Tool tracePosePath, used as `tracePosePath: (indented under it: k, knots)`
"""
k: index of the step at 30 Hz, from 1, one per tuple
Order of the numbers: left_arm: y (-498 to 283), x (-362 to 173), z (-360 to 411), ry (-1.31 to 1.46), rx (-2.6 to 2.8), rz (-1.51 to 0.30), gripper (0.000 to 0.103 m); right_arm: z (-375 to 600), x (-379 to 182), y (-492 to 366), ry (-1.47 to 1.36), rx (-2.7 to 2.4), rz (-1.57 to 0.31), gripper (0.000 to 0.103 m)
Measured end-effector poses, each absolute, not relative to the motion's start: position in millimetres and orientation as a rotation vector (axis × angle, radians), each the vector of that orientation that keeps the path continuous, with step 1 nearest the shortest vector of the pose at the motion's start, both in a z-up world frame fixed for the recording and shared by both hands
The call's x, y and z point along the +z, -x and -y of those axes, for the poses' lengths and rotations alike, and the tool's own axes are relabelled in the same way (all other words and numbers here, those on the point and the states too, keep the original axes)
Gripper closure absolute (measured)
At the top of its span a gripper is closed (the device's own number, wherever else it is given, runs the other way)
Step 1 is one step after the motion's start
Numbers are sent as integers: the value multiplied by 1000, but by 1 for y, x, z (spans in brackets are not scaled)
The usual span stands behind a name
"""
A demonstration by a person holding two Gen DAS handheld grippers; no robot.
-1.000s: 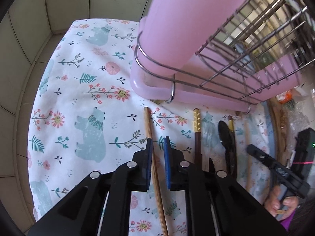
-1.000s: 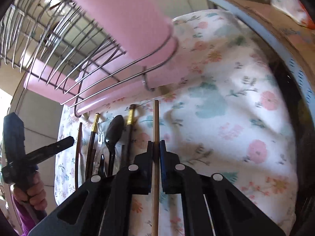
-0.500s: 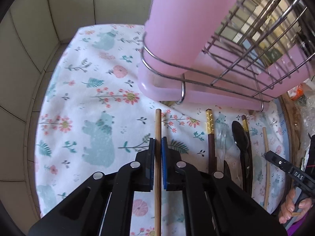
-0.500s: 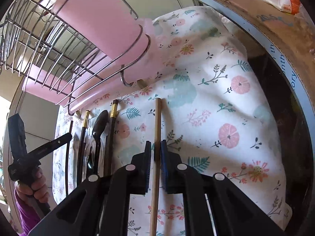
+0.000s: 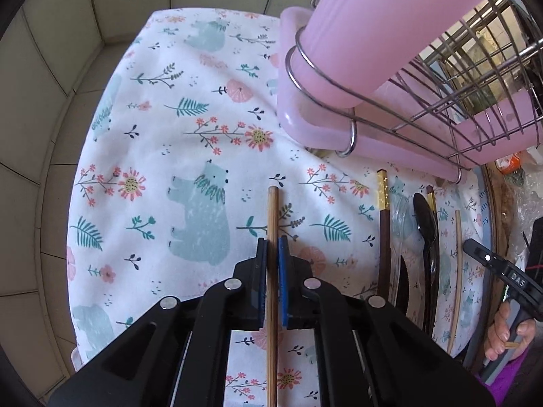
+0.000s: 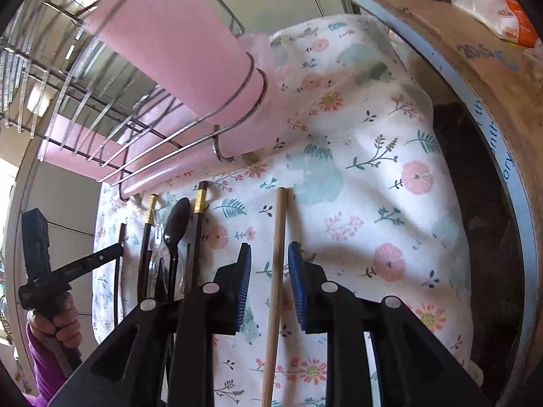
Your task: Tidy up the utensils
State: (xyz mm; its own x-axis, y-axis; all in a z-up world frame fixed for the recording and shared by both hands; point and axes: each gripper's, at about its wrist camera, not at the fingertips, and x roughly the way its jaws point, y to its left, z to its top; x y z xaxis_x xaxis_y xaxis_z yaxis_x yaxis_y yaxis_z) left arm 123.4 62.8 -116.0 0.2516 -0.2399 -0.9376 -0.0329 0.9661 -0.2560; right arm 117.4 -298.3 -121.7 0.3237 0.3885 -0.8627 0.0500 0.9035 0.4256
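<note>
Two claws are at work here, each lined up on its own stick. The left claw (image 5: pixel 273 247) is narrow, its blue pads pinching a wooden chopstick (image 5: pixel 272 213) along its length, the blunt end reaching forward over the floral cloth (image 5: pixel 163 129) on the tabletop. The right claw (image 6: pixel 269 257) stands wide, straddling a second wooden chopstick (image 6: pixel 281 217) that lies on the cloth without touching either pad.

The likeliest trouble is rotation. A thin round stick held at one narrow spot can swing in the pads once it is tilted upright for the pink cup (image 5: pixel 373 34) in the wire rack (image 5: pixel 458 108). It may then strike the cup's rim or the steel ring around it and be knocked loose. On the right side, the stick sits nearer the left pad. An uneven close could roll it away or catch a fold of cloth with it. The dark chopsticks (image 5: pixel 382 234) and black spoon (image 5: pixel 426 220) lie close together beside it, so a sideways sweep could scatter them.
</note>
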Motion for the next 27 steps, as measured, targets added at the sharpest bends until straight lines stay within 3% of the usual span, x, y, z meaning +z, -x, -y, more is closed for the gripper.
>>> tracePosePath:
  k: [9,13,16,23,27]
  knots:
    - [-141,-120,-55,167,-163,-1410,96,289,-137,-136,-394,254,-1294,83]
    - [-150,-121,-48,121,-159,-1440,96,289,-142,-140,-380,254,-1299,95]
    - [-156,-122,-43,93,-153,-1449,96,290,-143,-140,-359,267,-1290,96]
    - [-140,-111,-49,133,-181,-1362,97,297,-136,-126,-405,273,-1231,97]
    - [-116,-83,-59,197,-214,-1245,97,304,-104,-109,-393,292,-1112,97]
